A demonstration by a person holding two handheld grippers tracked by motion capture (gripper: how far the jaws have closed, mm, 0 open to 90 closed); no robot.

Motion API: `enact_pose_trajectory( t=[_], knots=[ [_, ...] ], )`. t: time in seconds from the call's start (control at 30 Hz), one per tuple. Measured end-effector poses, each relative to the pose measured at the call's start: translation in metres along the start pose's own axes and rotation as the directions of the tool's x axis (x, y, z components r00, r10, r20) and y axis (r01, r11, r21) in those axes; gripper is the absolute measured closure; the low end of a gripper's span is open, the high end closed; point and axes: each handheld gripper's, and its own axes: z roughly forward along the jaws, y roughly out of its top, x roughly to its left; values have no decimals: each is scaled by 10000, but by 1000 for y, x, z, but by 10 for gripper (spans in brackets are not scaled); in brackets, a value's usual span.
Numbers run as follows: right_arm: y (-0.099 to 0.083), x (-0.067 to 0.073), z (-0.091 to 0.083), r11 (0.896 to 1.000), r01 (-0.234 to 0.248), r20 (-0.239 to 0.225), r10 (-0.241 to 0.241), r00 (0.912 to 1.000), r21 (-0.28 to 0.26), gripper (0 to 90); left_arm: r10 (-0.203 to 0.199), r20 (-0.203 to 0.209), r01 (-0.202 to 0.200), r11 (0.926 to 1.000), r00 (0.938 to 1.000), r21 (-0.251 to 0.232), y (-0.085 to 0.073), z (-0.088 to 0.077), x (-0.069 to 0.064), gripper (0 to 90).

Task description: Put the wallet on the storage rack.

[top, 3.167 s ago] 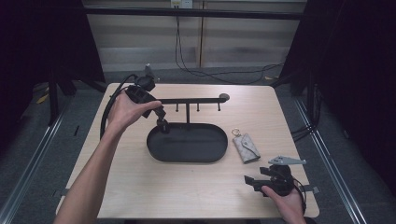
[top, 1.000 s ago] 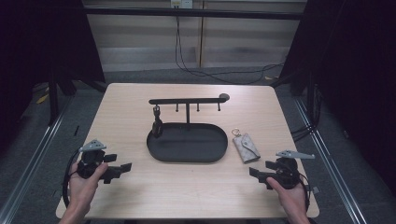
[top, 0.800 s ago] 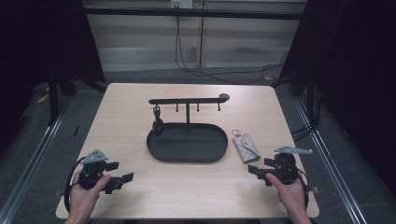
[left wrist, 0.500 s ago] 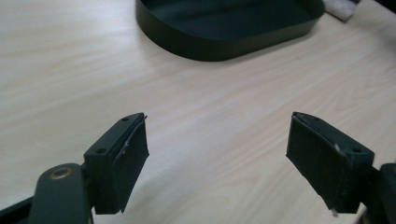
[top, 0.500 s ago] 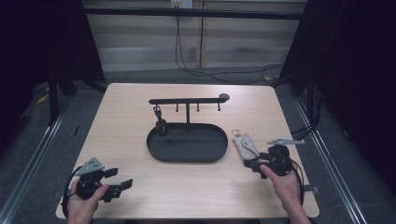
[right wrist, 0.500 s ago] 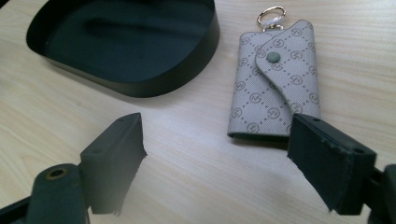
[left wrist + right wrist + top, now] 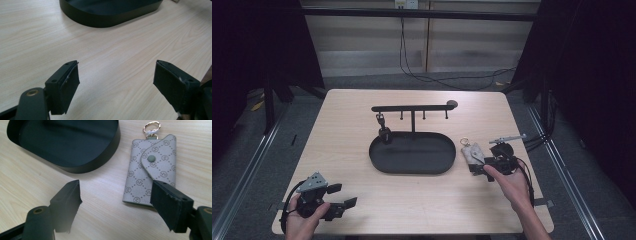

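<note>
A grey patterned key pouch (image 7: 473, 153) (image 7: 151, 168) with a gold ring lies flat on the table, just right of the black oval tray (image 7: 413, 153) (image 7: 75, 157). My right gripper (image 7: 478, 167) (image 7: 120, 206) stands open right at the pouch's near end, its jaws wide, nothing between them. A black rack (image 7: 413, 108) with hooks rises from the tray's far side; a small dark key fob (image 7: 384, 132) hangs from it at the left. My left gripper (image 7: 343, 196) (image 7: 116, 85) is open at the table's near left corner, over bare wood.
The tray's rim (image 7: 110, 18) lies ahead of the left gripper. The table's front edge (image 7: 412, 232) runs close under both hands. Cables (image 7: 412, 60) trail on the floor beyond the far edge, and metal rails flank the table.
The left gripper came back from the rack to the near left corner, leaving the fob on a hook. The right gripper moved forward and left up to the pouch.
</note>
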Motion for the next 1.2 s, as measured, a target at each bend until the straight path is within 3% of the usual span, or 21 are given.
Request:
enact_pose_trajectory(
  t=[0.13, 0.47, 0.77, 1.0, 1.2],
  knots=[
    [8, 0, 5, 9989, -69, 31, 68, 10000, 468, 241, 117, 63, -118, 9998, 9999, 133, 0, 1, -1, 207],
    [30, -10, 12, 9911, -338, 630, 258, 9977, 1286, 267, 356, 412, -360, 9993, 9985, 96, 0, -1, 1, 228],
    [44, -19, 22, 9816, -268, 949, 89, 9954, 1891, 238, 523, 464, -537, 9982, 9975, 283, -1, 4, -1, 228],
    [56, -22, 30, 9700, -379, 987, 144, 9950, 2402, 232, 624, 548, -642, 9974, 9965, 324, 0, 4, -2, 228],
    [63, -25, 44, 9481, -296, 1174, -82, 9930, 3166, 235, 634, 387, -643, 9977, 9972, 213, 0, 4, -3, 236]
  ],
)
